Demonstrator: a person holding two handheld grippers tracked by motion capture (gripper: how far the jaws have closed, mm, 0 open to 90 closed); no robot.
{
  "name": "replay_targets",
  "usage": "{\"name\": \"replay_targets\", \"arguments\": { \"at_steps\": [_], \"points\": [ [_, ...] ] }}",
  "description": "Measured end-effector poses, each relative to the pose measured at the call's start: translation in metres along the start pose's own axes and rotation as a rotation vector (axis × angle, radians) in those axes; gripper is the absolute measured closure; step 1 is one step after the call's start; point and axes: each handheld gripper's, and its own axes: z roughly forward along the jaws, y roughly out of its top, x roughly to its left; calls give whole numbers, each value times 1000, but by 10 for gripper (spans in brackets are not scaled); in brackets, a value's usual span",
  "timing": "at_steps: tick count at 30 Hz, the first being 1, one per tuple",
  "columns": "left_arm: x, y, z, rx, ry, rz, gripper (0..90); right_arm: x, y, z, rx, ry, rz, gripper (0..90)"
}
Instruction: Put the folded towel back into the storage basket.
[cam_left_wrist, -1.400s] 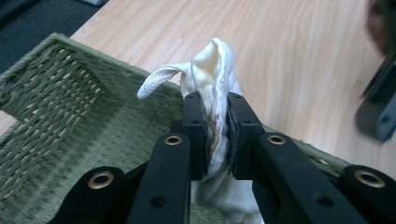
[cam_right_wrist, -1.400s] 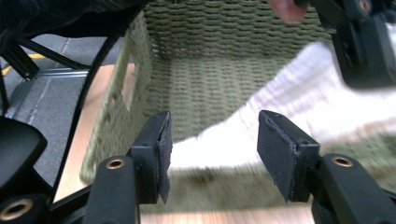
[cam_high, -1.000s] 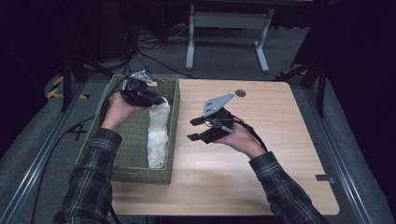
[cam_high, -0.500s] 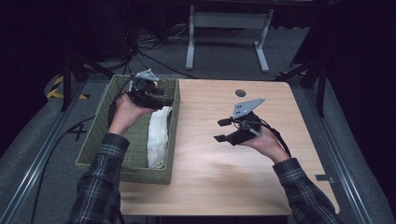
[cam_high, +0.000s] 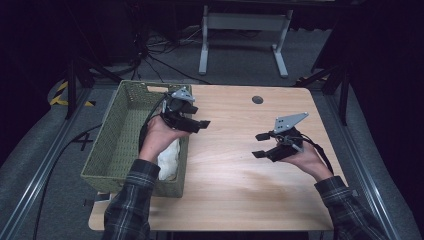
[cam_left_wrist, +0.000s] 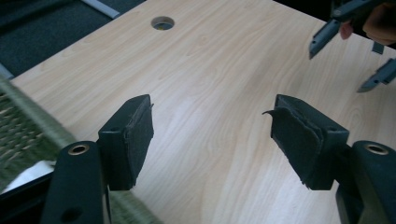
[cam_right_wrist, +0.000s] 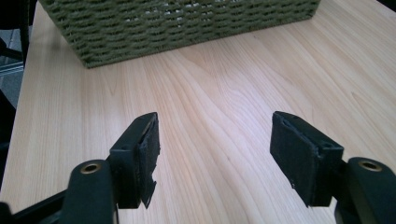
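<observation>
High view, table (cam_high: 235, 180): bare wood right of the basket (cam_high: 107, 150).
Basket: green wicker, on the table's left end.
White cloth (cam_high: 167, 159): inside the basket, against its right wall.
Left gripper (cam_high: 196, 122): over the basket's right rim, jaws just opened, empty.
Right gripper (cam_high: 262, 145): well right of the basket, jaws just opened, empty.
Step done well: probably withdraw level, clearing the rim without snagging cloth.

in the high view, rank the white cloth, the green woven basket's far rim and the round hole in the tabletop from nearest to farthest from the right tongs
From the right tongs, held open over the table's right half:
1. Round hole in the tabletop, straight beyond them near the far edge.
2. White cloth, to their left, inside the basket.
3. Green woven basket's far rim, at the far left corner.
</observation>
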Motion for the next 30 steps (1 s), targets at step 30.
{"name": "replay_targets", "arguments": {
  "at_steps": [30],
  "points": [
    [-101,-48,92,84,-46,75,242,12,-110,-21,47,-140,102,232]
  ]
}}
